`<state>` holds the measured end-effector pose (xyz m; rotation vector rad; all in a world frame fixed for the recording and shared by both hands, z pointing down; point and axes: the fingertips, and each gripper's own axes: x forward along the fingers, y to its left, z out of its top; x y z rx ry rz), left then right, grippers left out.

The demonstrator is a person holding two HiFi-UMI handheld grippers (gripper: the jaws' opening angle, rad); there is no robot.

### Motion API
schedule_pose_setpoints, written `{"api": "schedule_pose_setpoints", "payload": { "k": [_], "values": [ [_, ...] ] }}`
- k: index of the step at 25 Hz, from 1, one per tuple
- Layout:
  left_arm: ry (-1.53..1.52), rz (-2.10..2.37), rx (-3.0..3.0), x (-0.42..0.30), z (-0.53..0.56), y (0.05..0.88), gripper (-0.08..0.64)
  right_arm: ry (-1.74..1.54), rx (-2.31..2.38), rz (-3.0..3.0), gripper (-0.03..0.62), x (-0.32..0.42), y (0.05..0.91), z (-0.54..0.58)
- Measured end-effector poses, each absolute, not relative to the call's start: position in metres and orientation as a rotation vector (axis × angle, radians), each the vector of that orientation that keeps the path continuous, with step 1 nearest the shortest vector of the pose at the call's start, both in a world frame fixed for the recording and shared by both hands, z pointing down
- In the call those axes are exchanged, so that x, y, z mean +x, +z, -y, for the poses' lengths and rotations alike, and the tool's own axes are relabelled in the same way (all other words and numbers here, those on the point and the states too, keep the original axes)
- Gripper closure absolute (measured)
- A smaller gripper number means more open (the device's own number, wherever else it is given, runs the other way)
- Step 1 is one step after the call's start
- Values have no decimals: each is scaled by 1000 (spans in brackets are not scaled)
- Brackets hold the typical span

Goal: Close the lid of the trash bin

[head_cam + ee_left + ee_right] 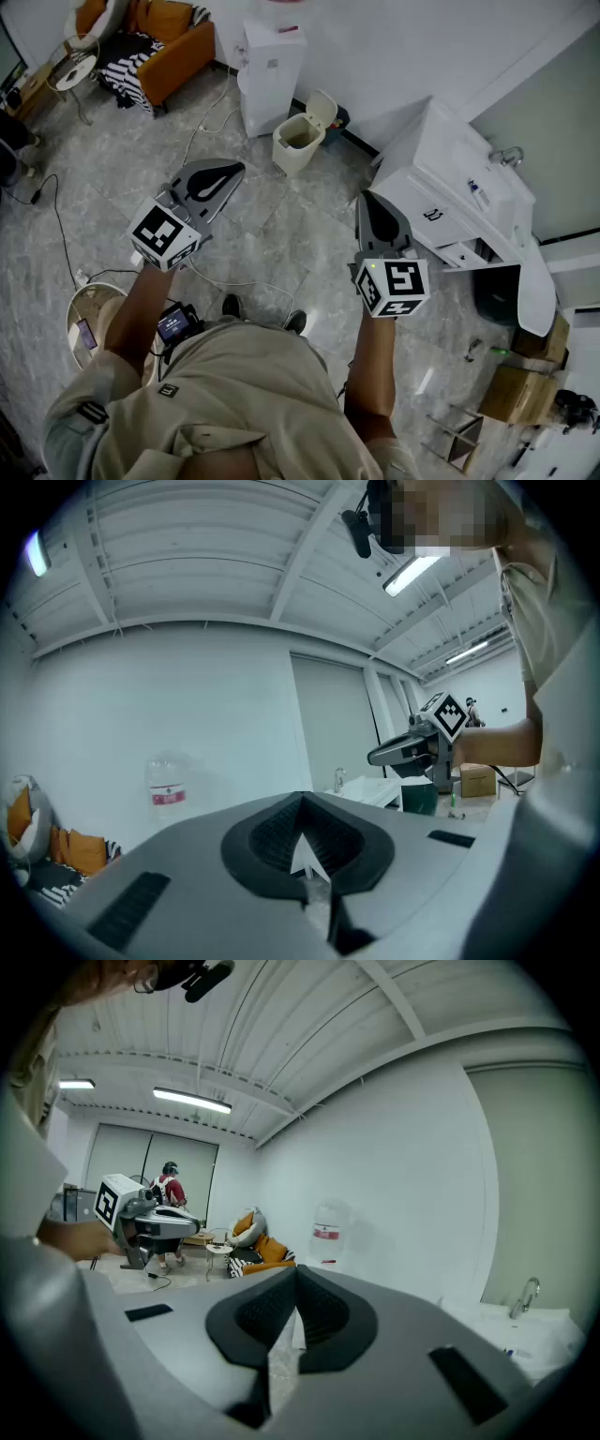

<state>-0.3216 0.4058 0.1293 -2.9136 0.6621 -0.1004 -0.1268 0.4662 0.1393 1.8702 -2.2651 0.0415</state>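
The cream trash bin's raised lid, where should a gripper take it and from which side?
Probably the free top edge of the rounded cream lid, from above: it stands raised, hinged at the wall-side rim of the small cream plastic trash bin.

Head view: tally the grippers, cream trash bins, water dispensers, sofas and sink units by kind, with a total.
Grey two-jaw grippers: 2, the left gripper and the right gripper
Cream plastic trash bins, lid up: 1
White box-shaped water dispensers: 1
Orange upholstered sofas: 1
White sink units: 1
Total: 6
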Motion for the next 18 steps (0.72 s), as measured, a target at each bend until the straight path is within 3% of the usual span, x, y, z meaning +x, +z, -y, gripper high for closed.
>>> {"api": "schedule_pose_setpoints", "payload": {
  "k": [18],
  "values": [
    [-58,-553,-2949,-365,-393,137,546,43,1967,2219,568,-175,136,-467]
  ]
}}
